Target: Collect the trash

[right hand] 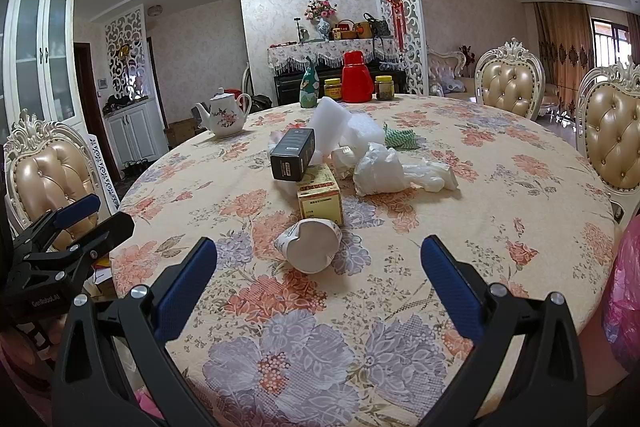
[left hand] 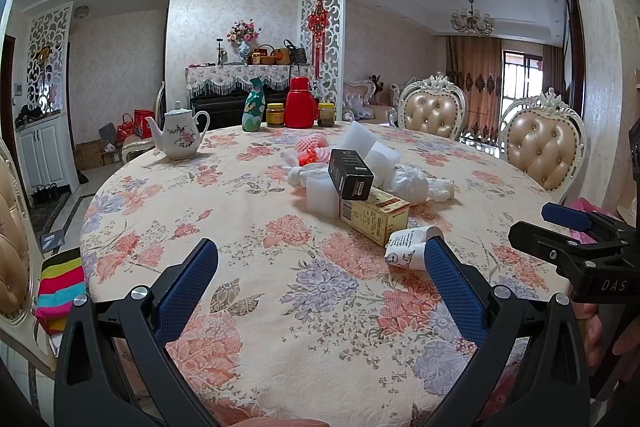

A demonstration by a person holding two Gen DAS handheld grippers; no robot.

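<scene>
Hovering with jaws wide and empty, the right gripper (right hand: 318, 269) is facing the tipped cup (right hand: 310, 245), nearest of the trash on the table (right hand: 500, 227). Left gripper (left hand: 320, 267) likewise wide. Advise pinching the cup's sides gently, avoiding the box (right hand: 320, 193) behind.

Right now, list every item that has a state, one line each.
left gripper: open, empty
right gripper: open, empty
paper cup: on its side, crushed
yellow box: lying flat, closed
black box: tilted, leaning on the yellow box
white plastic bag: crumpled
teapot: upright, lid on
red thermos: upright, capped
</scene>
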